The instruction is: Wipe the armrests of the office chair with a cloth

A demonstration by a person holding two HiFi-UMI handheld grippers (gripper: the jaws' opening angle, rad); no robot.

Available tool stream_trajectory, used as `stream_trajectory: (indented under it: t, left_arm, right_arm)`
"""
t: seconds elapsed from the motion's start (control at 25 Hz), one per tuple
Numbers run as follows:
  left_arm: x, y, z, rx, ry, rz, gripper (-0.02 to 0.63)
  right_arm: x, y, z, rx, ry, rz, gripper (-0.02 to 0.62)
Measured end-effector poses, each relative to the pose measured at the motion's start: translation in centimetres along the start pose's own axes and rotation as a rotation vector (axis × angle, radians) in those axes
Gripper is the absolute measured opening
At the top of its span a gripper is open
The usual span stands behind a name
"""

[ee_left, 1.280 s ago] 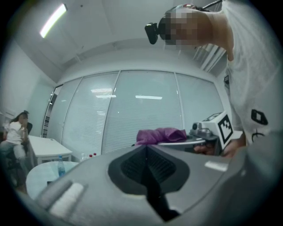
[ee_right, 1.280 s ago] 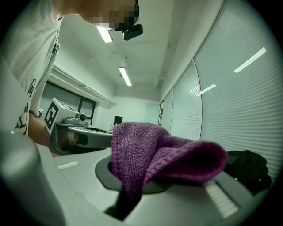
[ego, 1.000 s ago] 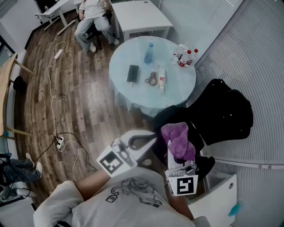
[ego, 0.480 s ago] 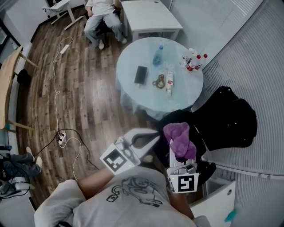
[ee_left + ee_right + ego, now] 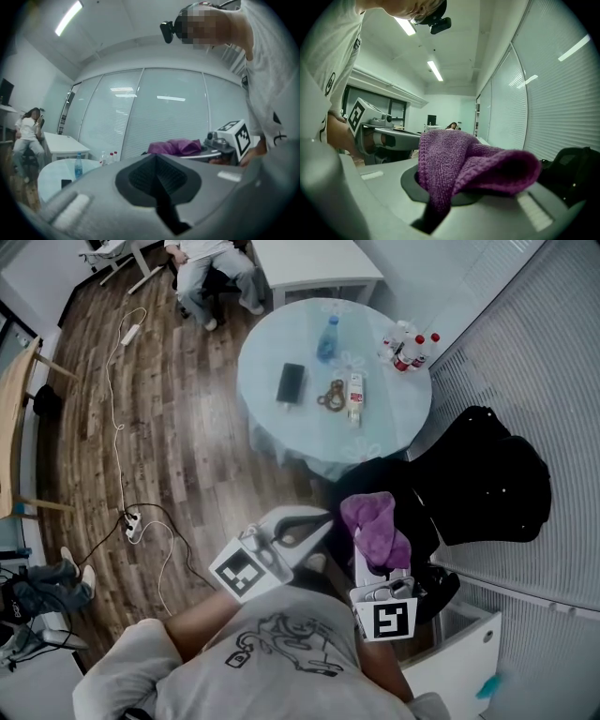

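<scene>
My right gripper (image 5: 368, 545) is shut on a purple cloth (image 5: 373, 526), which bunches over its jaws (image 5: 473, 161). It is held close to my body, above the near edge of the black office chair (image 5: 487, 474), which has a black garment draped over it. The chair's armrests are hidden under the dark shapes. My left gripper (image 5: 317, 521) is beside it on the left, its jaws together with nothing between them (image 5: 157, 161). In the left gripper view the cloth (image 5: 176, 146) and the right gripper's marker cube (image 5: 233, 136) show to the right.
A round glass table (image 5: 281, 348) beyond the chair carries a phone (image 5: 290, 382), a water bottle (image 5: 327, 337) and small bottles (image 5: 405, 348). Cables and a power strip (image 5: 130, 526) lie on the wood floor at left. A seated person (image 5: 208, 263) is at the far side. A slatted wall (image 5: 553, 352) runs along the right.
The view has shifted a little over the room. Both grippers stay in nearly the same place, the cloth still held in the right one.
</scene>
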State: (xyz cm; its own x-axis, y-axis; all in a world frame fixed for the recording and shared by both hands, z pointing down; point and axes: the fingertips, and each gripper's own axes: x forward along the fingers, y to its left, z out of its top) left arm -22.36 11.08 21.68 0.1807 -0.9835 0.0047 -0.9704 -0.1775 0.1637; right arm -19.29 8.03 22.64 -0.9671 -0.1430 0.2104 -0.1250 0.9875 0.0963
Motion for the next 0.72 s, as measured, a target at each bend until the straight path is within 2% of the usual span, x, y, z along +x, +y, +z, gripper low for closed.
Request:
stream_trajectory:
  t: [0.36, 0.72]
  left_arm:
    - [2.4, 1.4, -5.2, -0.049, 0.076, 0.024, 0.002]
    - [4.0, 1.9, -8.0, -0.058, 0.100, 0.034, 0.002]
  right_arm:
    - [0.9, -1.3, -5.1, 0.064, 0.077, 0.028, 0.032]
    - [1.6, -2.8, -7.8, 0.072, 0.091, 0.039, 0.032]
